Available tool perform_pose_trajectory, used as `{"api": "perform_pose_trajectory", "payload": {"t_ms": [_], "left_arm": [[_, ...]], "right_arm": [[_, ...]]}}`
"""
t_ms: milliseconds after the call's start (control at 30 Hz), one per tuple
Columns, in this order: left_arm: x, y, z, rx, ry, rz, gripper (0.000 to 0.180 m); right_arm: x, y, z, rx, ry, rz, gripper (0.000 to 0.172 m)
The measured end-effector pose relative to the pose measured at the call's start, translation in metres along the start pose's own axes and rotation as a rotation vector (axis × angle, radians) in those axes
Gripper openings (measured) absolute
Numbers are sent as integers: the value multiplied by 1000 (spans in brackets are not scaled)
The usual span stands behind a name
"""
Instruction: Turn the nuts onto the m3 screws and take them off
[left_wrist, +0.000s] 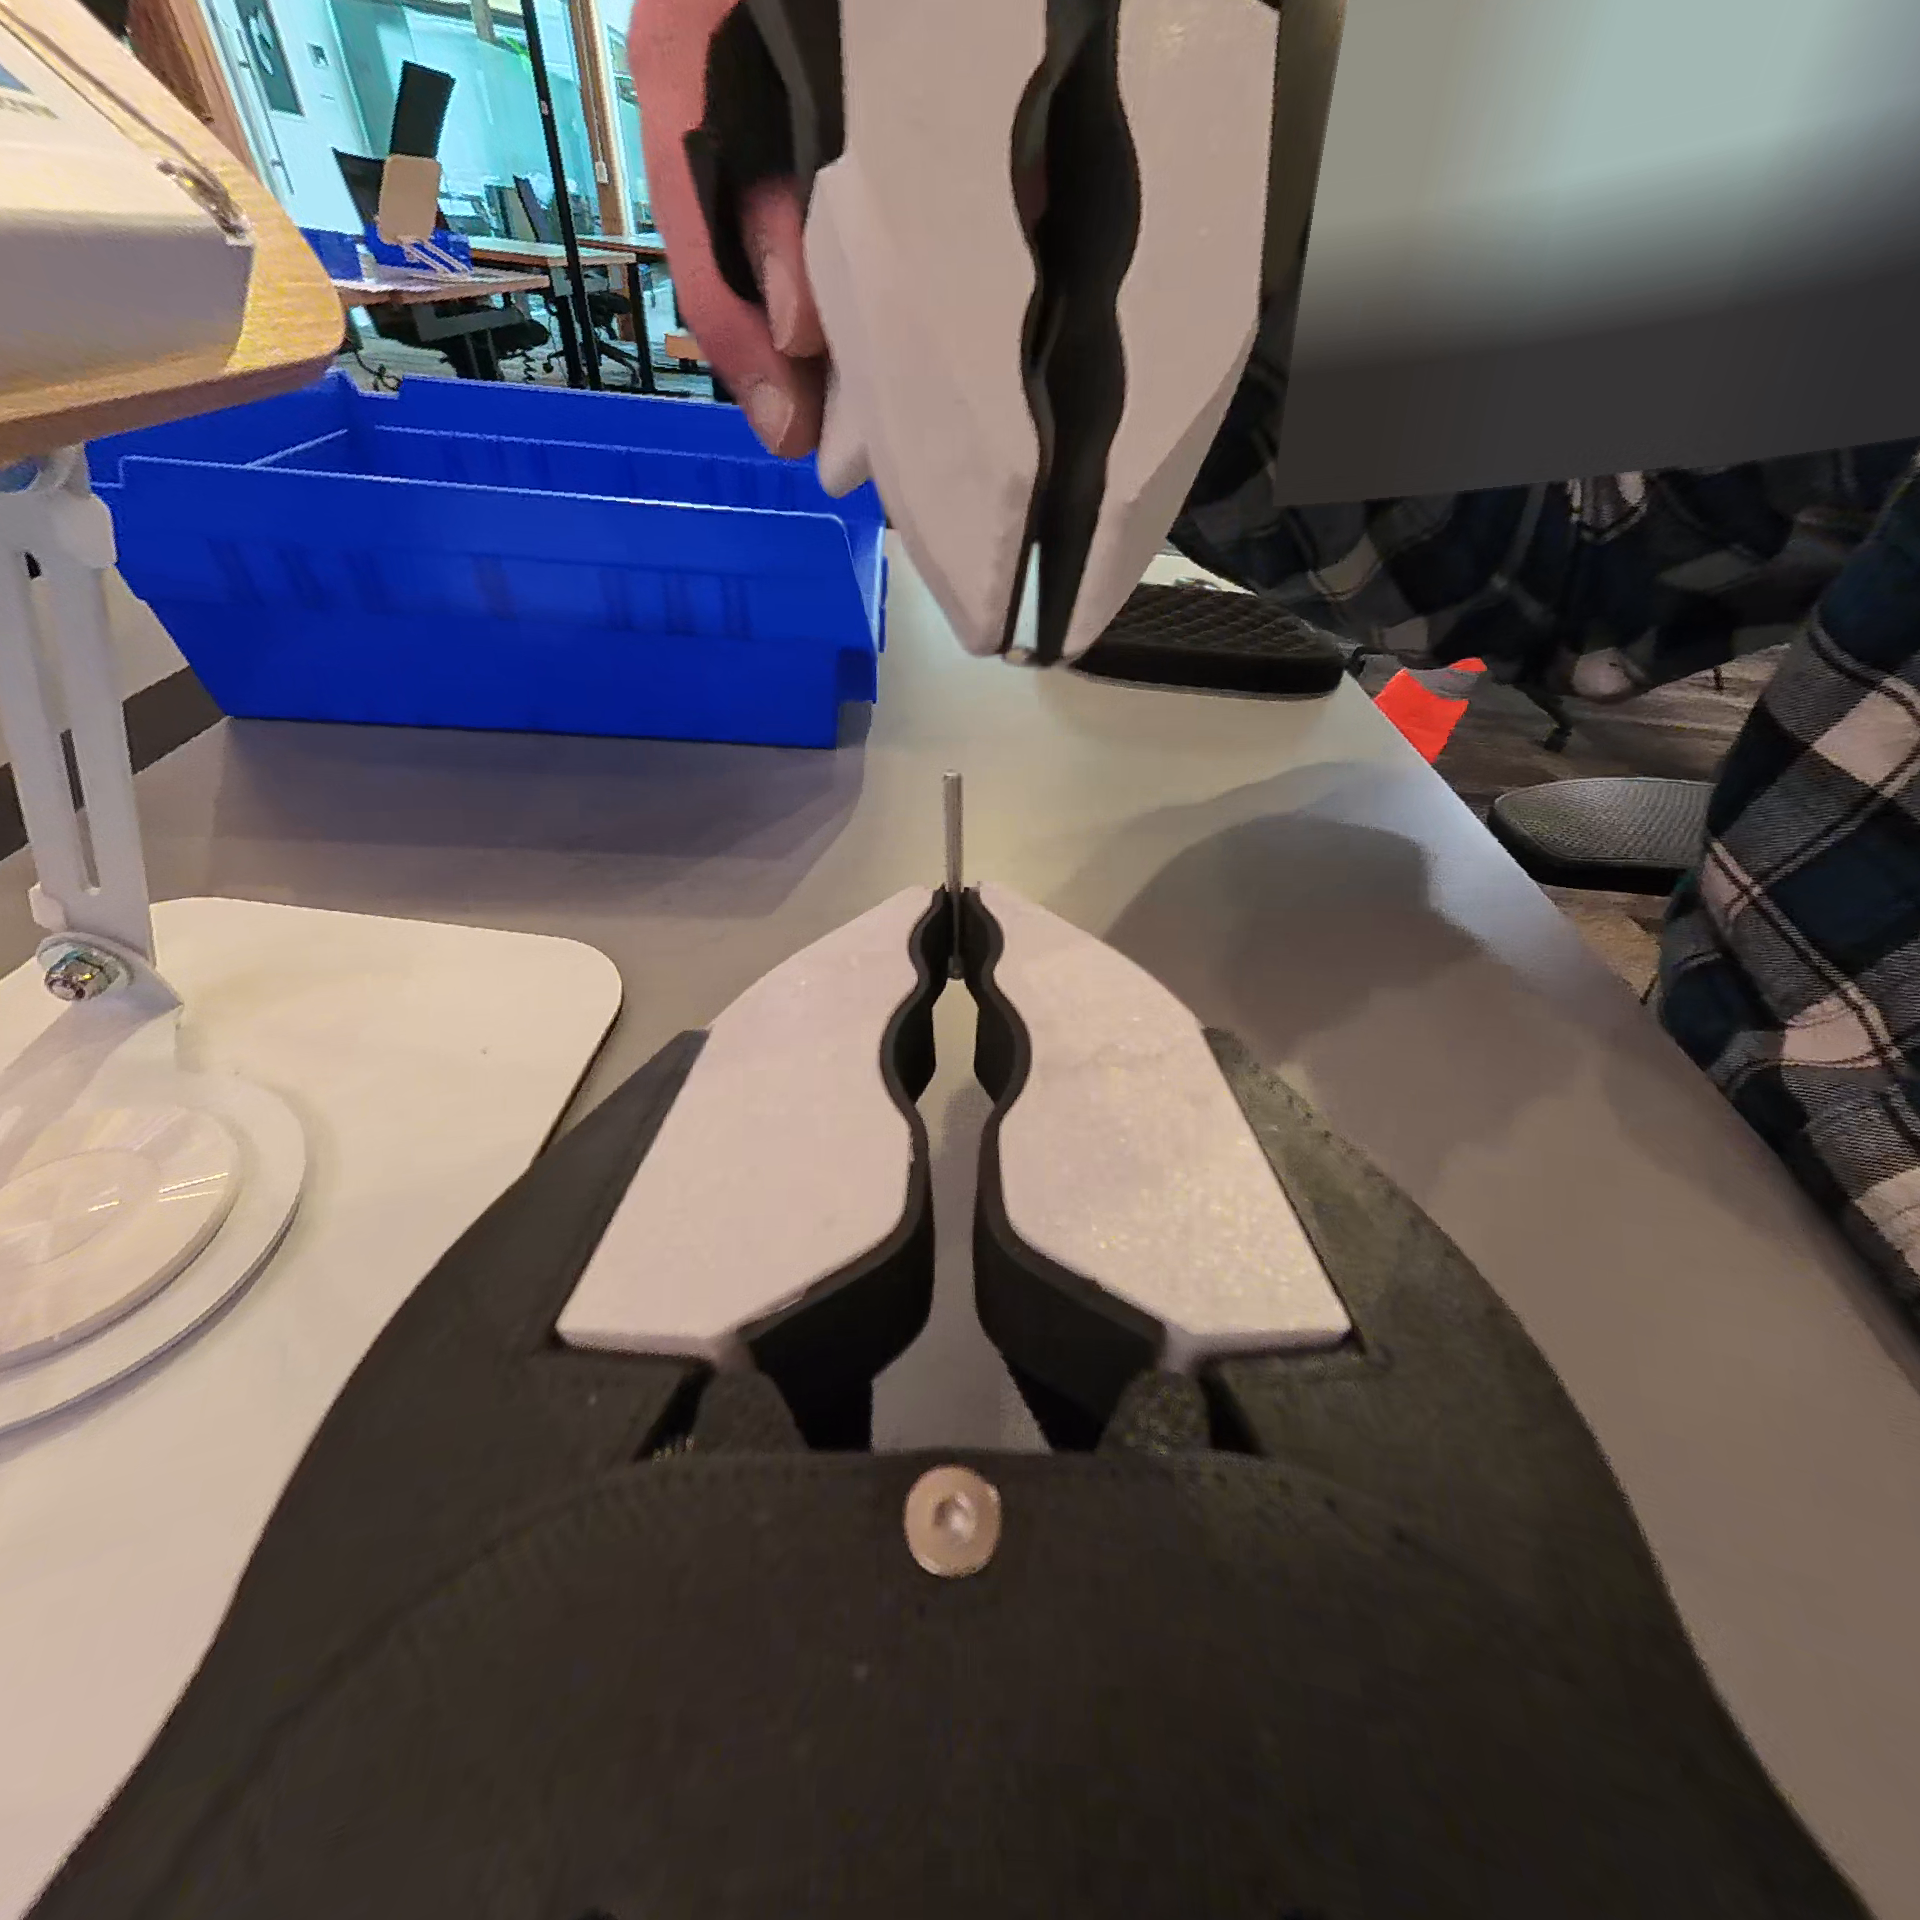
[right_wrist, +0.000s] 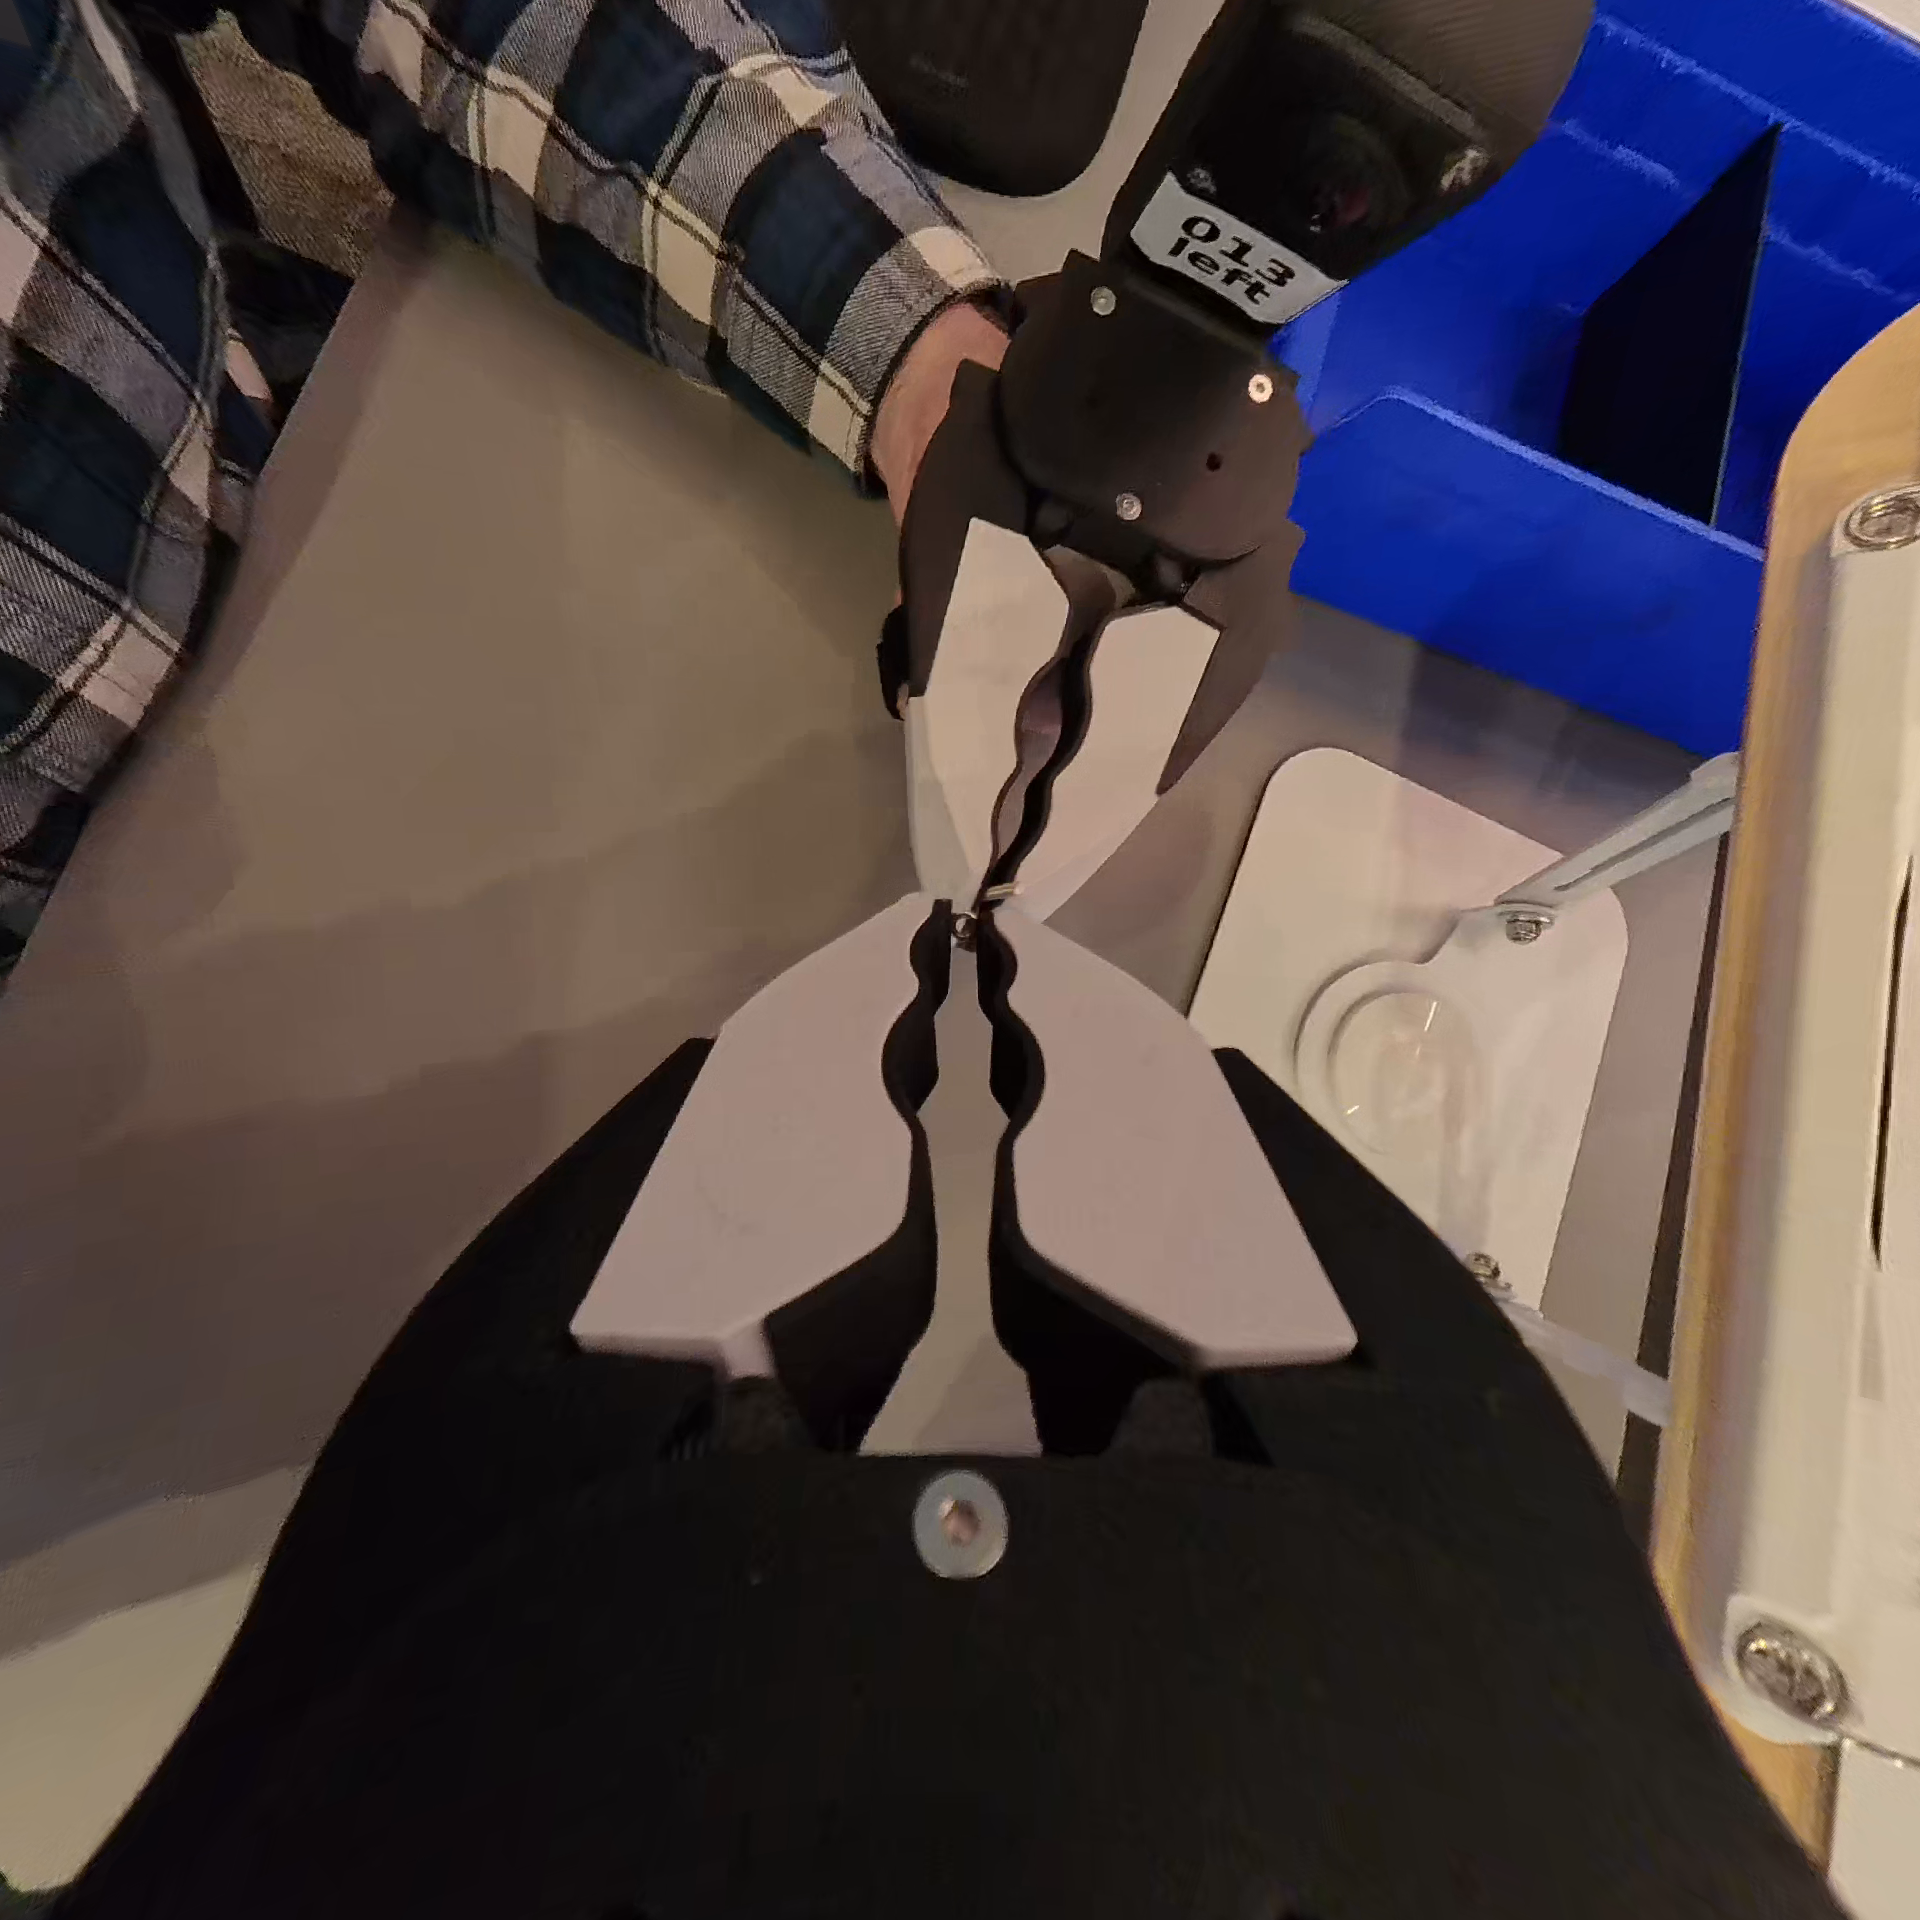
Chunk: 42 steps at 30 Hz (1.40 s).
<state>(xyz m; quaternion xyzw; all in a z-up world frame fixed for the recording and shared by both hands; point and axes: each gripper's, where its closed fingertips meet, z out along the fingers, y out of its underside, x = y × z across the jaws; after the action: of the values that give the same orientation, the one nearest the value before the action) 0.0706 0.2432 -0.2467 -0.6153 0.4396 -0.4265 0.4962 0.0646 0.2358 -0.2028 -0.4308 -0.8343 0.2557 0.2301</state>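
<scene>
Our left gripper (left_wrist: 953, 904) pinches a thin, stiff silver metal pin (left_wrist: 951, 831) tight at its bottom end. Our right gripper (right_wrist: 964, 925) is nearly shut on a tiny silver metal nut (right_wrist: 966, 928). We think both are light and slippery.

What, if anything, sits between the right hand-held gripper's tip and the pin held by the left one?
Nothing visible. The thin metal pin sticks out of the left hand-held gripper; only open air separates it from the right hand-held gripper beyond, holding a small metal piece.

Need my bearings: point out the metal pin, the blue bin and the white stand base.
Metal pin (left_wrist: 952, 831), left wrist view, on its bare shaft.
Blue bin (left_wrist: 499, 613), left wrist view, front wall.
White stand base (left_wrist: 416, 1039), left wrist view, bare plate.
</scene>
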Motion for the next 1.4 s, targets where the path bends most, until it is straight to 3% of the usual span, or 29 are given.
{"api": "perform_pose_trajectory", "payload": {"t_ms": [867,1400], "left_arm": [[7,1,6,-24,18,17,2],[-3,2,7,-39,-70,43,1]], "right_arm": [[0,5,15,-53,-62,-23,5],[6,8,16,-110,-12,56,5]]}}
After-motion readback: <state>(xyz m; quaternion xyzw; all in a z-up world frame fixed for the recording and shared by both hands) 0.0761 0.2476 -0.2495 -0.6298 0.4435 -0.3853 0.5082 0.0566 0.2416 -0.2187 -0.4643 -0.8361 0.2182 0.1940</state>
